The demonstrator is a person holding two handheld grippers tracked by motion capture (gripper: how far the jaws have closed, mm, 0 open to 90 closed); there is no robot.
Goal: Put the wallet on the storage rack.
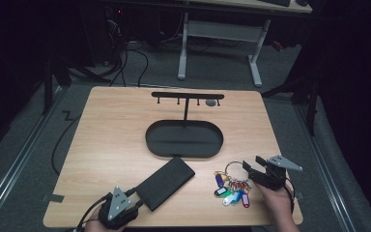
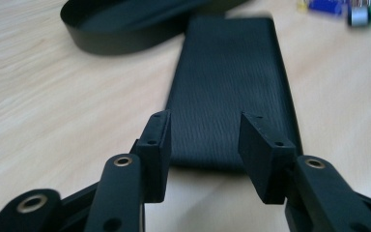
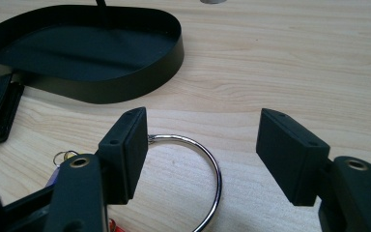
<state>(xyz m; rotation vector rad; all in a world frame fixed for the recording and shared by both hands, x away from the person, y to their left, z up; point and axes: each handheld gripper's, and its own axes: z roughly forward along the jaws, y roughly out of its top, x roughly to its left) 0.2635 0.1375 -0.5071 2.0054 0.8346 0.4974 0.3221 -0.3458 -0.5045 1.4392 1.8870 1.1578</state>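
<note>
Bright tabletop, dark surroundings, blurred close-up backgrounds.

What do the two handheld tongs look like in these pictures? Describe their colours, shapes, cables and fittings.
Both the left tongs and the right tongs are black, each topped by a grey three-cornered plate with a black cable trailing behind. Their jaws end in flat rectangular black pads on arms with brass-ringed rivets.
</note>
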